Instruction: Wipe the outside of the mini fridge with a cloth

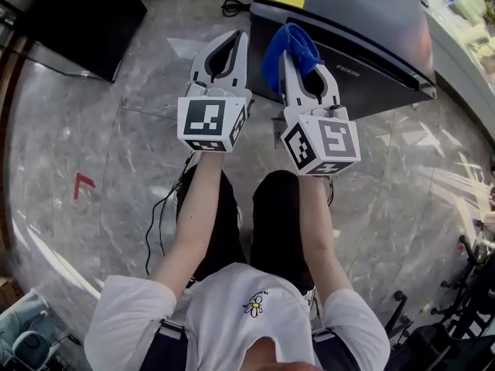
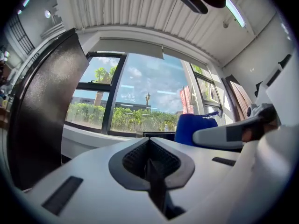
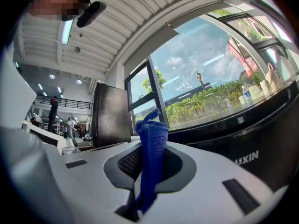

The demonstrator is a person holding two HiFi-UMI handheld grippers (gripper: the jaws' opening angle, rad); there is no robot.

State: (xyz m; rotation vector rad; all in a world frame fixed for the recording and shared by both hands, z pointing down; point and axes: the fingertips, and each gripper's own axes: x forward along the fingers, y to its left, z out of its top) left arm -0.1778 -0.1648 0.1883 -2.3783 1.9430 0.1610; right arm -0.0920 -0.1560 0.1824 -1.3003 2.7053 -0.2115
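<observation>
Presently: blue cloth point(image 1: 298, 41) pinched in right tongs point(image 1: 288, 59), close before mini fridge point(image 1: 363, 29), contact unclear. Left tongs point(image 1: 234, 41) beside, pressed together, empty. Wiping seemingly not yet begun.

You stand on a grey marble floor point(image 1: 116, 153); on it rest the black mini fridge point(image 1: 348, 22), a dark box point(image 1: 77, 14), a black cable point(image 1: 152, 234) and a red mark point(image 1: 83, 182).
</observation>
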